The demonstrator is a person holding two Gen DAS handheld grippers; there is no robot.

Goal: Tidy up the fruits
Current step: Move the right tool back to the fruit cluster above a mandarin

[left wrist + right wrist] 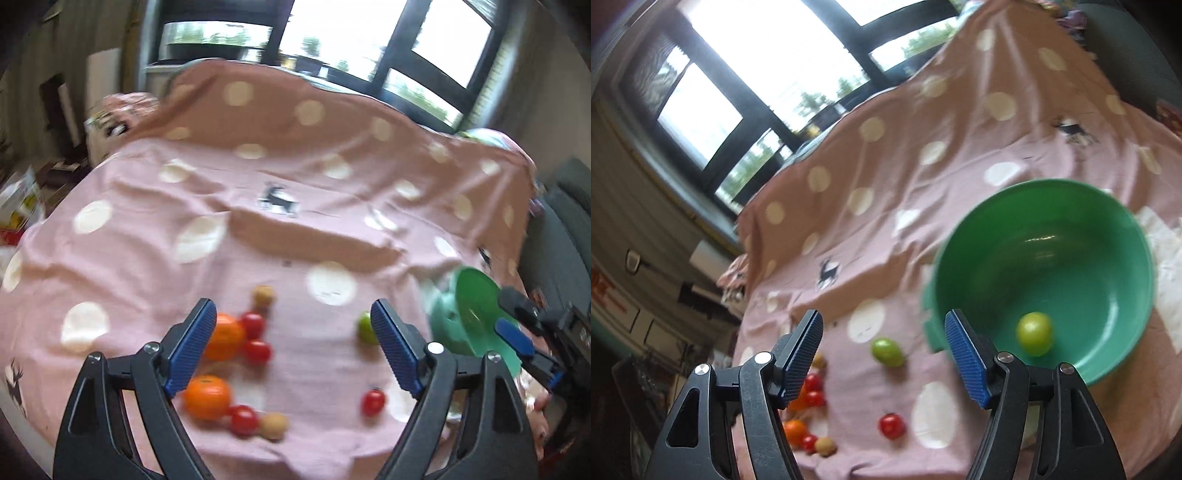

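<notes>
Fruit lies on a pink dotted cloth (pixel 258 236). Two oranges (pixel 207 397) (pixel 225 336), several red cherry tomatoes (pixel 253 323), two tan round fruits (pixel 274 426) and a green fruit (pixel 367 326) show in the left wrist view. My left gripper (pixel 293 339) is open and empty above them. A green bowl (pixel 1082 236) holds one green fruit (pixel 1034 333). My right gripper (pixel 882 350) is open and empty, hovering over a second green fruit (pixel 886 352) and a lone tomato (pixel 891 425) left of the bowl. The right gripper (pixel 517 332) also shows beside the bowl (pixel 476 306).
The cloth drapes over a raised backing behind the table. Windows (pixel 332 40) stand beyond. Boxes and clutter (pixel 18 206) lie off the table's left edge, a dark seat (pixel 565 229) at the right.
</notes>
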